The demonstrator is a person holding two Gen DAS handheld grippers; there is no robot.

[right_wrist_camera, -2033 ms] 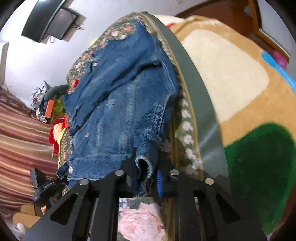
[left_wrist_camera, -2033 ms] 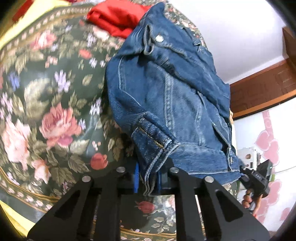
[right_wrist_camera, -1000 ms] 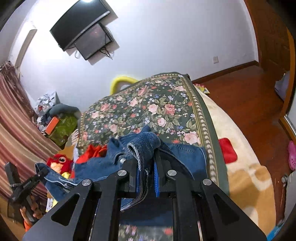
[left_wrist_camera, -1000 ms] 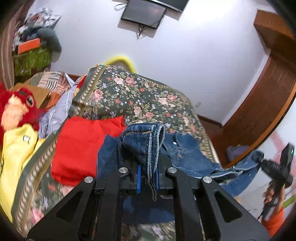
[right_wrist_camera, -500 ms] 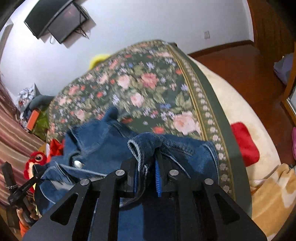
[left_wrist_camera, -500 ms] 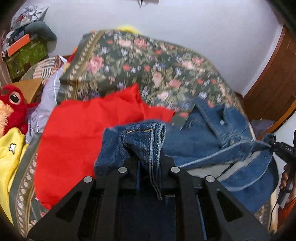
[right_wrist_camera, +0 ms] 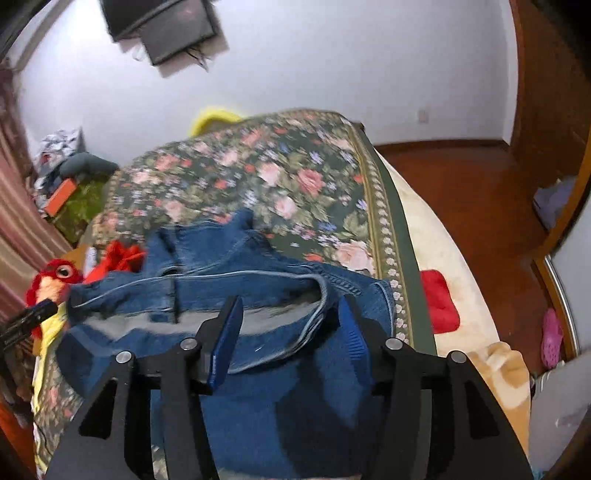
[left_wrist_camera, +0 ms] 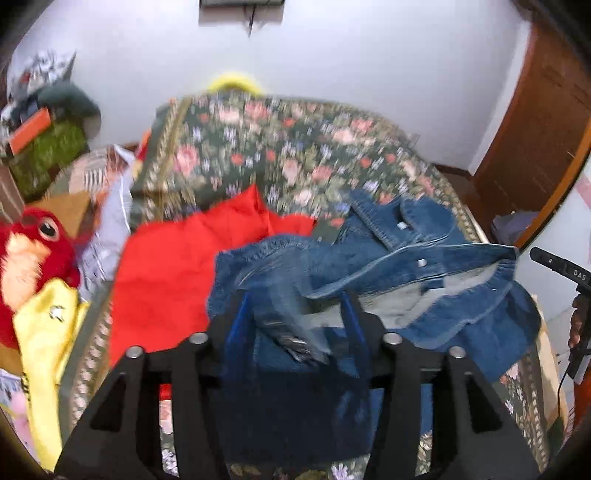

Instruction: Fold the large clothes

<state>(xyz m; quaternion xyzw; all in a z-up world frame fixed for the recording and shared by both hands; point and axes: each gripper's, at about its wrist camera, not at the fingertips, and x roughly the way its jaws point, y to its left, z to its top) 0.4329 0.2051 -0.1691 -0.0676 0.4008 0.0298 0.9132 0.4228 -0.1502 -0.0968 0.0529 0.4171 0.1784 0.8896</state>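
Motion blur smears the denim jacket (left_wrist_camera: pixel 369 273) cuff between left gripper (left_wrist_camera: pixel 291 332) pads; wall screen (left_wrist_camera: pixel 242 5) cut off at top edge.

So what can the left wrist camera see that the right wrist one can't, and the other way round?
Only the left wrist view shows the yellow garment spread beside the wide red cloth.

Only the right wrist view shows the wooden floor, a pink shoe and a red cushion.

Both show the denim jacket on the floral bedspread, the red plush toy, and each camera's own gripper, left and right, jaws opening over loose denim.
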